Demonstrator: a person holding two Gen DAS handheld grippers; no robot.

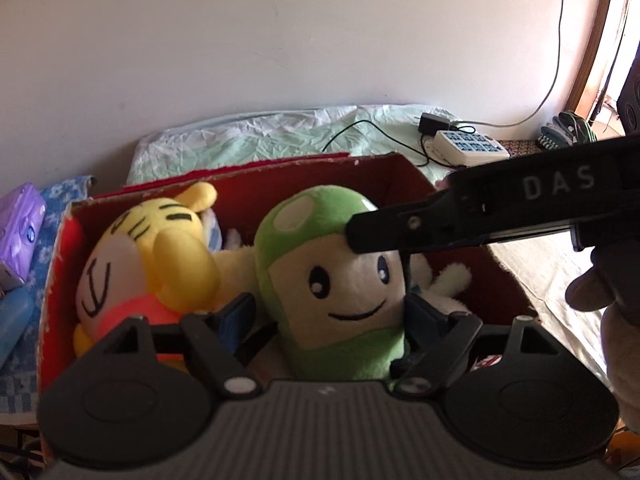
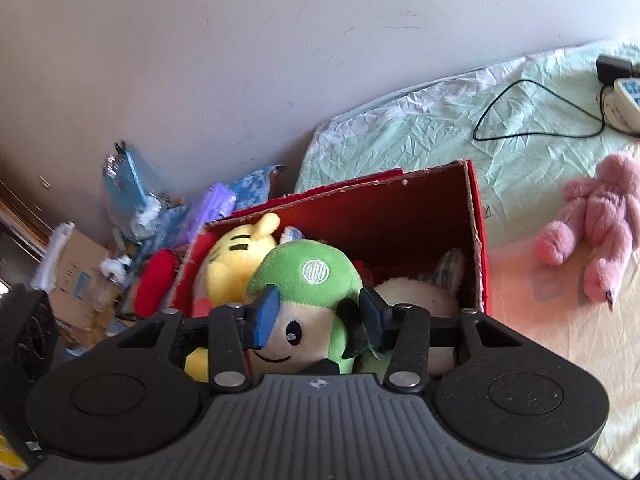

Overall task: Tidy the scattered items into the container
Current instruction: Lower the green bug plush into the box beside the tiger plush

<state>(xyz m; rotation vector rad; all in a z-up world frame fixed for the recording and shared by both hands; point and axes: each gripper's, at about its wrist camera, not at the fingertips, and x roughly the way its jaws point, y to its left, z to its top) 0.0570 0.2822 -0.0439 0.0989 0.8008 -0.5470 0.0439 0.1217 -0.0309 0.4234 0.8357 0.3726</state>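
Bed against a pale wall (image 1: 280, 40), covered by a crumpled mint sheet (image 1: 260, 136); red cardboard box (image 1: 400, 178) stood on it. Left of the box, off the bed: purple tissue pack (image 1: 20, 216), blue packets, loose clutter.

Contents, left to right: yellow tiger toy (image 1: 160, 248) lying against the left wall, green mushroom toy (image 1: 340, 280) upright in the middle, a white plush (image 1: 448, 276) low at the right. Box looked close to full.

Left claw (image 1: 324, 316): jaws stood wide either side of the green mushroom toy, blue pads apart from the plush. Judged a release, toy resting in the box. Right claw (image 2: 318, 316): narrower, set around the same toy's head. Whether its pads pressed the plush I could not tell; a black strap hung by the right pad. In the left wrist view this tool crossed above the toy from the right, a gloved hand (image 1: 612, 292) on it.

Still out: pink plush toy (image 2: 592, 236), on the bed well right of the box. Judged one item left at least.

Room: bare sheet between box and pink toy, open approach. Charger cable (image 2: 520, 112) and white power strip (image 1: 468, 146) lay farther back, near the wall. Box walls rose above the toys, rim ragged.
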